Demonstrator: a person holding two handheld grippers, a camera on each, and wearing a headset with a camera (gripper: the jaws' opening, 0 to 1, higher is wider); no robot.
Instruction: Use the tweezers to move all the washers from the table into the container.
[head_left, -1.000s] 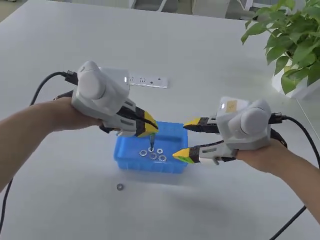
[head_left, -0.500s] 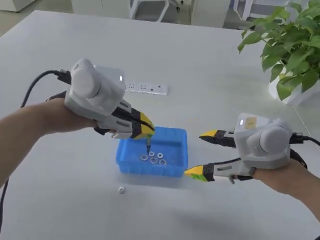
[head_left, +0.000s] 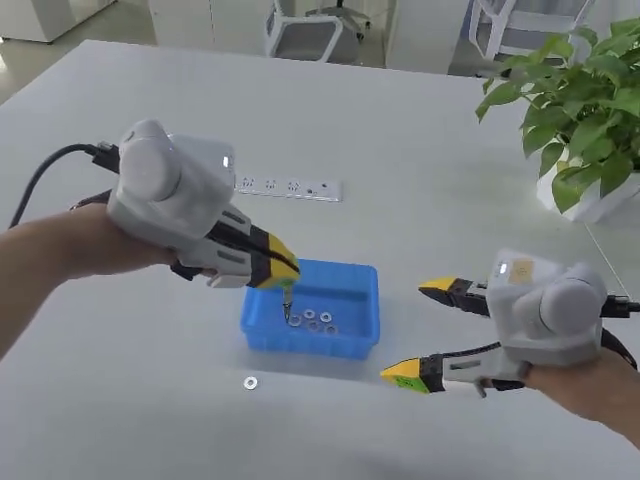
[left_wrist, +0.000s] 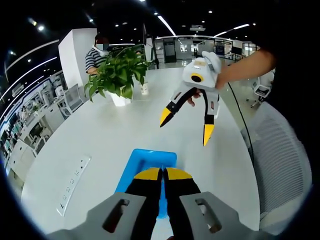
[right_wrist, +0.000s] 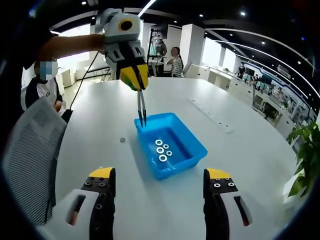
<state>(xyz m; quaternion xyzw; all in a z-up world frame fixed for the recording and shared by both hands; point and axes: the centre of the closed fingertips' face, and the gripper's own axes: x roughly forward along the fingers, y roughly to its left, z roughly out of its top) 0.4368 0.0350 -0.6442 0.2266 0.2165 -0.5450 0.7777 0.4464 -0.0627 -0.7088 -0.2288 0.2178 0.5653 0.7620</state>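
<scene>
Head view: left gripper (head_left: 283, 270) clamped on the tweezers (head_left: 287, 303), tips in the blue container (head_left: 345, 345) beside the washers (head_left: 312, 318), too small to tell if one's pinched; a stray washer (head_left: 250, 382) sits on the worktop (head_left: 150, 400). Left gripper view: pressed-together jaws hide the tweezers. Right gripper view: right gripper (right_wrist: 160, 173) spread wide, empty, backed off the container since a second ago.

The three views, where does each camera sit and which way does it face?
Head view: on the headset, looking forward and down at the blue container, left gripper and right gripper; both forearms show.
Left gripper view: on the left gripper, looking along its shut jaws past the container to the right gripper.
Right gripper view: on the right gripper, looking between its open jaws at the container, washers and tweezers.
Shared: all three show the container.
</scene>
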